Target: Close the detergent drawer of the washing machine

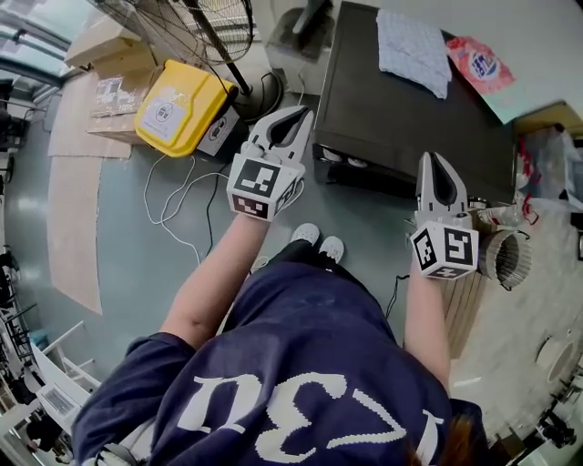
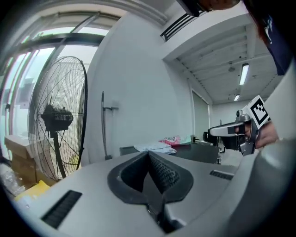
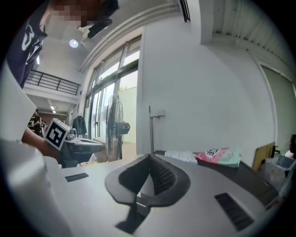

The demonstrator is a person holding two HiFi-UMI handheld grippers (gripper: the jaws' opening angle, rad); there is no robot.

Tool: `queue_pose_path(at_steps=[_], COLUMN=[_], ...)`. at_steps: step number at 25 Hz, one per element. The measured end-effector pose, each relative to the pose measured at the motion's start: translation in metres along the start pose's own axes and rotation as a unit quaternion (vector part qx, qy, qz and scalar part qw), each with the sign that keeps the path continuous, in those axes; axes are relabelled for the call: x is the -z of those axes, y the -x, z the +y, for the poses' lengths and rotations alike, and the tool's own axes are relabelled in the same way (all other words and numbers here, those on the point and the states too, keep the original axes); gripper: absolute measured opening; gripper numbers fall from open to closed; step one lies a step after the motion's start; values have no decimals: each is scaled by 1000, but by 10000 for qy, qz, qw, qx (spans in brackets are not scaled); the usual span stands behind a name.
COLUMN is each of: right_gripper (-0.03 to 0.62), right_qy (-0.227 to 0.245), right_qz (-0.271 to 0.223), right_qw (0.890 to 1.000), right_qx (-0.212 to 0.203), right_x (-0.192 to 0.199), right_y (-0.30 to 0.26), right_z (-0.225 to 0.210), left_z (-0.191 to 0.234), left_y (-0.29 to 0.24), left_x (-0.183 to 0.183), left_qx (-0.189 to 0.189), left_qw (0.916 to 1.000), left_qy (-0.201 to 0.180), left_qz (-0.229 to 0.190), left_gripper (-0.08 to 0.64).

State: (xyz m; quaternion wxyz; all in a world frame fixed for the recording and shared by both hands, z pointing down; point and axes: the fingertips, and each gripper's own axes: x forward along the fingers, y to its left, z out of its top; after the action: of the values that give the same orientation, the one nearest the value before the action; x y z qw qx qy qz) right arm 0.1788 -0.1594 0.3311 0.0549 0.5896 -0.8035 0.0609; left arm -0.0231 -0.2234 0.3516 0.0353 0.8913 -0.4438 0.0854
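Two grippers are held out in front of a person in a navy shirt, one in each hand. The left gripper (image 1: 296, 116) is seen at the head view's left and the right gripper (image 1: 437, 162) at its right, and they are kept well apart. One cube with square markers is carried on each: the left cube (image 1: 260, 187) and the right cube (image 1: 444, 250). In both gripper views the jaws are seen pressed fully together, pad against pad, with nothing between them. Nothing is held by either gripper.

One machine (image 1: 401, 118), dark-topped, is placed beyond the grippers, toward the top of the head view. Two things are laid on its top: one white cloth (image 1: 414, 50) and one pink packet (image 1: 480, 64), the packet being nearer the right corner. The drawer cannot be picked out with certainty. Under the top's near edge a strip (image 1: 346, 162) with two pale round spots is seen at the left end, between the two grippers, but whether this is the drawer, and whether it is in or out, cannot be told.

To the left of the machine one fan (image 1: 182, 27) is stood, and near its base one yellow container (image 1: 178, 105) is set on the floor. One white cable (image 1: 182, 196) is looped across the floor below it. Two pale shoes (image 1: 307, 234) are seen close together between the forearms.
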Motion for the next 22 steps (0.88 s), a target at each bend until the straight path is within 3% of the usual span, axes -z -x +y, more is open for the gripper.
queue_pose_path(at_steps=[7, 13, 22], right_gripper=[15, 14, 14], right_qy=[196, 189, 290], right_qz=[-587, -824, -964], right_qw=[9981, 9964, 9949], right_qx=[25, 19, 112], right_x=[-67, -97, -109], right_y=[32, 51, 64], right_z=[15, 29, 31], left_z=[-8, -19, -27], left_y=[36, 61, 78], left_x=[-59, -96, -93], left_qx=[-177, -238, -314], left_qw=[9987, 9936, 9932], left_qy=[-136, -392, -450], left_qz=[-452, -1033, -1023], left_gripper=[18, 18, 18])
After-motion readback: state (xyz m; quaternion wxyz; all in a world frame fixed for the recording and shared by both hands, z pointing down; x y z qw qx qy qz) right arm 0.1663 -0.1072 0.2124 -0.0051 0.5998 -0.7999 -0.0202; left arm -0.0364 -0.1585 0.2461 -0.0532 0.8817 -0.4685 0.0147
